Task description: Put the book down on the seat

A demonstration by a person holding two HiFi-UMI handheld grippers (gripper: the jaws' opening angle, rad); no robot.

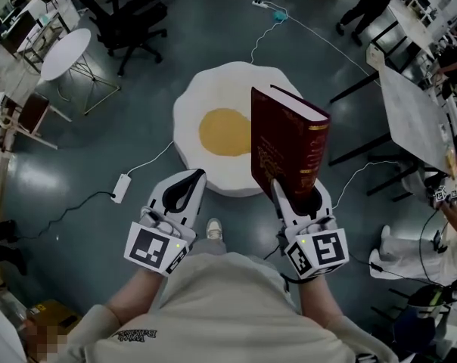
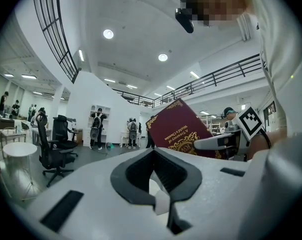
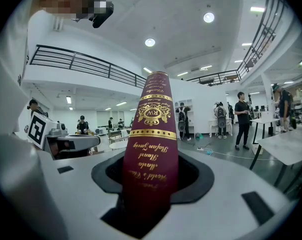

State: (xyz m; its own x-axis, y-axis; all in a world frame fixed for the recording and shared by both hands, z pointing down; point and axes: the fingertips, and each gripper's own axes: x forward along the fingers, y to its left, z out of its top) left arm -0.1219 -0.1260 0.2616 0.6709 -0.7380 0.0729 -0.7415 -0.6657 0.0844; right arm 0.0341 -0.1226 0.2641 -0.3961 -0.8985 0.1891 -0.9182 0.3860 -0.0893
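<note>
One book (image 1: pixel 287 144), lengthwise along hand-held gripper (image 1: pixel 296 201)

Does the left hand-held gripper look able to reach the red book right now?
Probably yes: the left hand-held gripper is empty, and nothing stands between it and the red book, held upright in the right hand-held gripper.
</note>
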